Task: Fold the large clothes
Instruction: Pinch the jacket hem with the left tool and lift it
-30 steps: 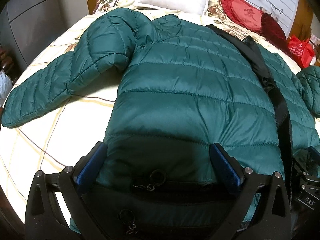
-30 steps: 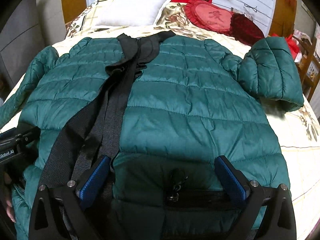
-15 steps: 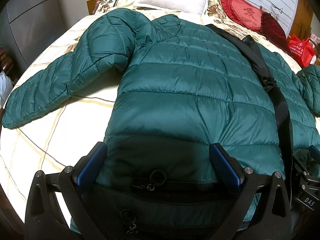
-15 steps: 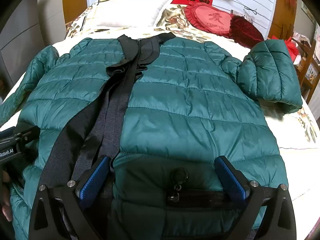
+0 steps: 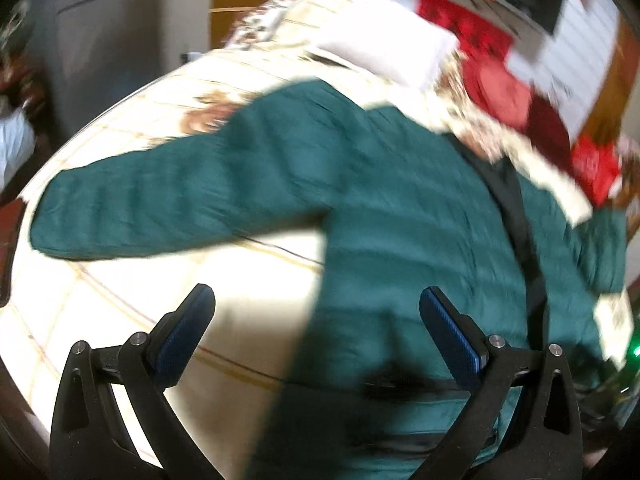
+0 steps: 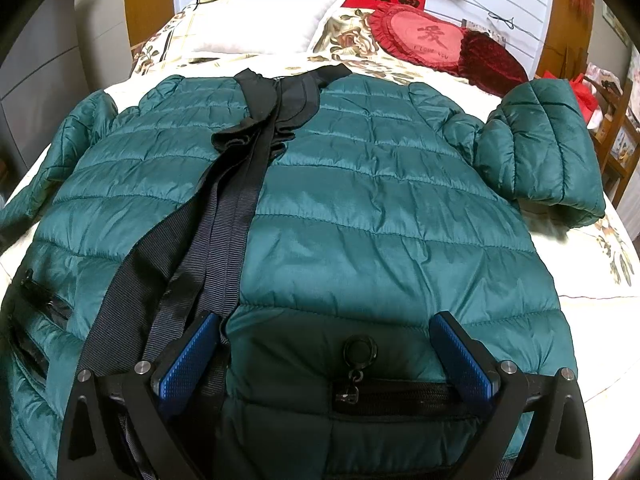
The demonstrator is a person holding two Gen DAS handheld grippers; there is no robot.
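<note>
A dark green quilted puffer jacket (image 6: 380, 208) lies spread flat, front up, across a bed (image 6: 592, 320) covered with a cream floral spread. Its black ribbed front placket (image 6: 228, 240) runs from the collar at the far end down toward the near hem, left of centre in the right wrist view. The right sleeve (image 6: 548, 148) is bent back on itself at the far right, its cuff resting on the spread.

The right tongs (image 6: 326, 354) hang over the near hem, released and spread wide, grasping nothing; a pocket zipper with a round black pull (image 6: 360, 350) lies between the blue pads (image 6: 188, 364). The left pad sits over the placket's edge.

The left wrist view is smeared by motion blur. The left tongs (image 5: 316, 328) are also released and wide apart, empty, straddling the jacket's left side edge: one finger over bare spread, the other over green fabric. The left sleeve (image 5: 160, 208) stretches out leftward across the bed.

At the far end sit a white pillow (image 6: 264, 16) and a red heart-shaped cushion (image 6: 424, 38).
</note>
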